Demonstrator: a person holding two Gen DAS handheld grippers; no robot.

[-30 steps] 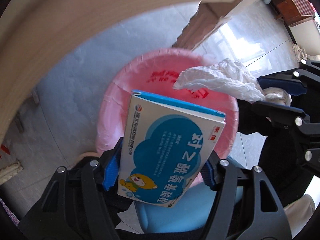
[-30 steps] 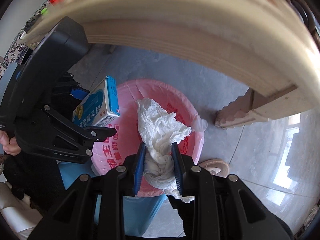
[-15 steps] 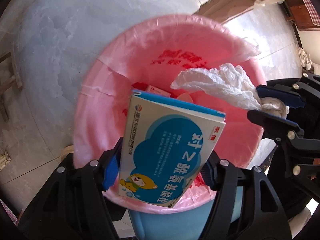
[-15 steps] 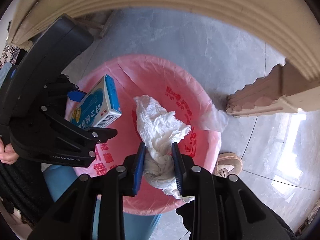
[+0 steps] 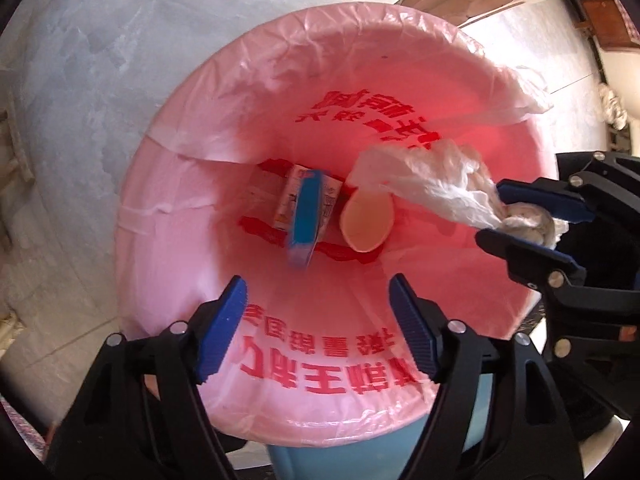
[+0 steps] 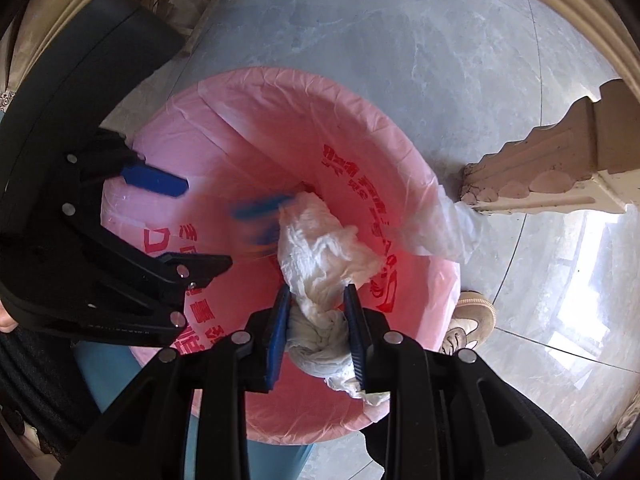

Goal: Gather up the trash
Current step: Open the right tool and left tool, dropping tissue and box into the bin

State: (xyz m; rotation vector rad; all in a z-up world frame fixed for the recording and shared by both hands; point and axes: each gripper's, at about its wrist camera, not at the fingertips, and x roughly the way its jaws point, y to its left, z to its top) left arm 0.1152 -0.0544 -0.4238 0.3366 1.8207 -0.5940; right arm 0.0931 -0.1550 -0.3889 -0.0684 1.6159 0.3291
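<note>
A bin lined with a pink bag (image 5: 280, 92) (image 6: 256, 120) stands right below both grippers. My left gripper (image 5: 318, 300) (image 6: 206, 226) hangs over the bin's mouth with its jaws opening and nothing between them. The blue-and-white medicine box (image 5: 304, 220) is falling inside the bag, a blurred streak (image 6: 256, 210) in the right wrist view. It is next to a small carton and a beige cup (image 5: 367, 222) at the bottom. My right gripper (image 6: 316, 300) (image 5: 490, 214) is shut on a crumpled white tissue (image 6: 320, 256) (image 5: 424, 180) held over the bin.
The bin's blue body (image 5: 360, 456) shows under the bag. A carved wooden table leg (image 6: 560, 164) stands beside it on the grey marble floor (image 6: 440, 40). A person's shoe (image 6: 470, 320) sits close to the bin's right side.
The left gripper's jaws have spread and the medicine box has dropped out of them into the bin. Both grippers have sunk closer to the bin. The tissue stays gripped.
</note>
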